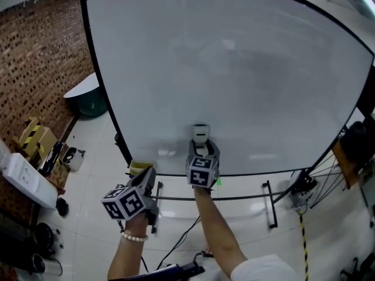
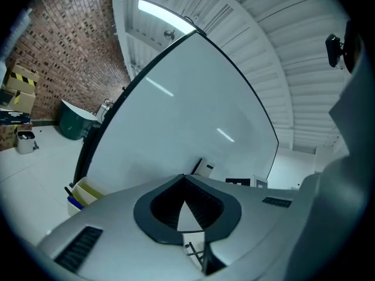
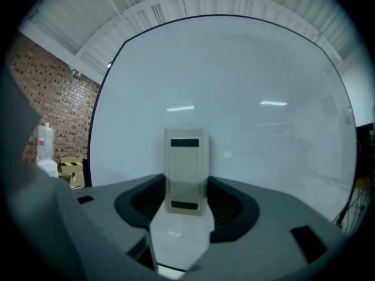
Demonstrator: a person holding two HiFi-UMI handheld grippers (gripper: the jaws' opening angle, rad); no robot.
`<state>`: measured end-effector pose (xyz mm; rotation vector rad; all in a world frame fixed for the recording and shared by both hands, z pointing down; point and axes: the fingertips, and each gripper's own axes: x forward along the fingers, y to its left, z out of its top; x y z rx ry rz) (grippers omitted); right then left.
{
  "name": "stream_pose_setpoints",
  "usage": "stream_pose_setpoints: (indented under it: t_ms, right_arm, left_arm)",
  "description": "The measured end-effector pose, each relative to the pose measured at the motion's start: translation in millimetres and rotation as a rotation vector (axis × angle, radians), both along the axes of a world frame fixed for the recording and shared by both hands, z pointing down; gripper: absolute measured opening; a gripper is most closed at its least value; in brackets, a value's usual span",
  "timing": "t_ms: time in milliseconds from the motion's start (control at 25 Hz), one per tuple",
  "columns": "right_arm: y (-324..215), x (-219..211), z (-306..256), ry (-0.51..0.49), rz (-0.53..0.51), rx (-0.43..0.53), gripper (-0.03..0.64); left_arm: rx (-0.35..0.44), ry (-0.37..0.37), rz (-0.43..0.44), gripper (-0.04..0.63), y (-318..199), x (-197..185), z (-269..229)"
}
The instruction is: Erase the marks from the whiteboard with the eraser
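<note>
The right gripper (image 3: 186,185) is clenched on the eraser (image 3: 187,170), a beige block with a dark bar near each end, standing upright between the dark jaw pads. In the head view the eraser meets the lower middle of the whiteboard (image 1: 234,69), just above its bottom edge, with the person's right forearm (image 1: 220,233) reaching up to it. The board's surface reads pale grey with soft light streaks and faint smears. The left gripper (image 2: 184,178) is closed and empty: its jaw tips meet in a point with nothing between them. It is held lower and to the left, off the board, beside a small yellowish tray (image 1: 140,167) at the board's bottom edge. A brick wall (image 1: 41,57) stands at the left.
</note>
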<state>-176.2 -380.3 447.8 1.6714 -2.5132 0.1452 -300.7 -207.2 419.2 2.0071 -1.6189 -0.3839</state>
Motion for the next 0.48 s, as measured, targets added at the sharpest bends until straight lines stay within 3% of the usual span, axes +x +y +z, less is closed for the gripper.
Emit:
stream_pose_setpoints:
  t_ms: [480]
  right_arm:
    - [-31, 127, -1, 0.023, -0.031, 0.018, 0.255]
  left_arm:
    - [-0.012, -0.002, 0.031, -0.012, -54, 128, 4]
